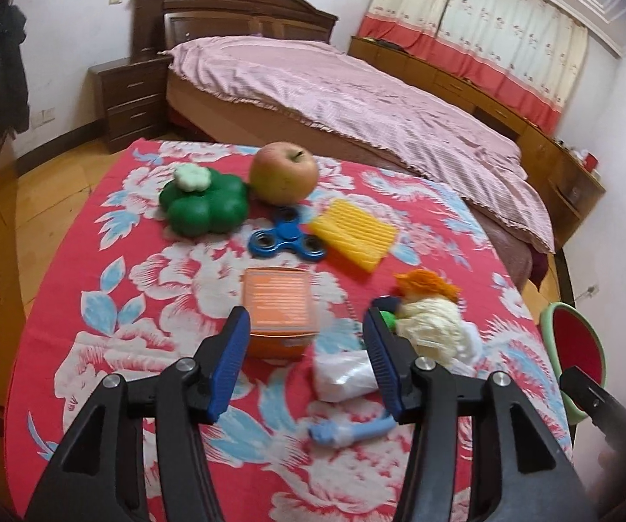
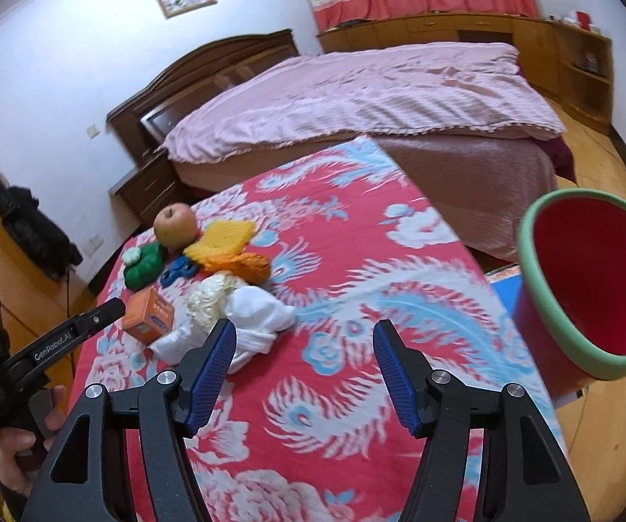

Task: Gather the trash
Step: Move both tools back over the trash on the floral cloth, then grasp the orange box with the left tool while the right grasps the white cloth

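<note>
On the red floral cloth (image 1: pixel 108 304) lie an orange box (image 1: pixel 276 300), a crumpled white wad (image 1: pixel 343 376), a small blue-and-white scrap (image 1: pixel 347 430) and a cream and orange knitted bundle (image 1: pixel 430 317). My left gripper (image 1: pixel 304 317) hovers open over the box and the wad, its pads touching neither. In the right wrist view the white wad (image 2: pixel 256 313) sits just beyond the left fingertip of my right gripper (image 2: pixel 303 326), which is open and holds nothing. A red bin with a green rim (image 2: pixel 591 278) stands off the table's right edge.
Farther back lie an apple (image 1: pixel 283 172), a green flower toy (image 1: pixel 204 204), a blue fidget spinner (image 1: pixel 286 239) and a yellow ribbed piece (image 1: pixel 354 235). A bed with a pink cover (image 1: pixel 356 100) stands behind the table. A hand (image 2: pixel 12 443) holds the left gripper (image 2: pixel 108 309).
</note>
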The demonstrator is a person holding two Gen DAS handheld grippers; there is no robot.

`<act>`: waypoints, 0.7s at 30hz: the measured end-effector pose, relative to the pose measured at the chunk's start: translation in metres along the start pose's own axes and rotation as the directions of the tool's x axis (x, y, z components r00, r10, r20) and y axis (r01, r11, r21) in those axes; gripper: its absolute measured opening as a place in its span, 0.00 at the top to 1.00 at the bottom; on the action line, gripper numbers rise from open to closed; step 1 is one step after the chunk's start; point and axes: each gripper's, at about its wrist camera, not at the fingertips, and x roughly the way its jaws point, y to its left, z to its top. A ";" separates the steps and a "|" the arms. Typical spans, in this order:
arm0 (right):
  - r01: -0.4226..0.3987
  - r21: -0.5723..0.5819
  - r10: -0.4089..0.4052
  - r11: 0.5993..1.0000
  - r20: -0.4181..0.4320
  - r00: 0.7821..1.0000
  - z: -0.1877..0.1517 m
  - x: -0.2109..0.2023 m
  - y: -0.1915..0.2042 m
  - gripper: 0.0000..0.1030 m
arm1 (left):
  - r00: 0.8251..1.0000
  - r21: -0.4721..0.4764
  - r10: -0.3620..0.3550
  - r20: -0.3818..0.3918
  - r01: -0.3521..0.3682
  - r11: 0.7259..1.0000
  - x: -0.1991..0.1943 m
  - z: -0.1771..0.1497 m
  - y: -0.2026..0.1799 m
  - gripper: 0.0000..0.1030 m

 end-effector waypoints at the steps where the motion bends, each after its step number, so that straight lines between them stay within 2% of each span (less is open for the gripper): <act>1: -0.001 -0.005 0.001 1.000 -0.012 1.000 0.000 0.005 0.002 0.34 | 1.000 -0.005 0.001 -0.004 -0.001 1.000 0.002 0.000 0.002 0.48; 4: -0.011 -0.016 0.010 1.000 -0.049 0.999 0.002 0.023 0.008 0.30 | 1.000 -0.019 0.009 -0.019 -0.009 1.000 0.013 0.001 0.009 0.48; 9: -0.013 -0.053 0.008 0.999 -0.102 0.995 0.001 0.049 0.020 0.30 | 0.999 -0.027 0.008 -0.038 -0.009 1.000 0.026 0.000 0.014 0.48; 21: -0.019 -0.089 0.004 0.996 -0.172 0.985 -0.002 0.090 0.029 0.30 | 0.997 -0.048 0.002 -0.076 -0.006 0.999 0.053 -0.002 0.021 0.48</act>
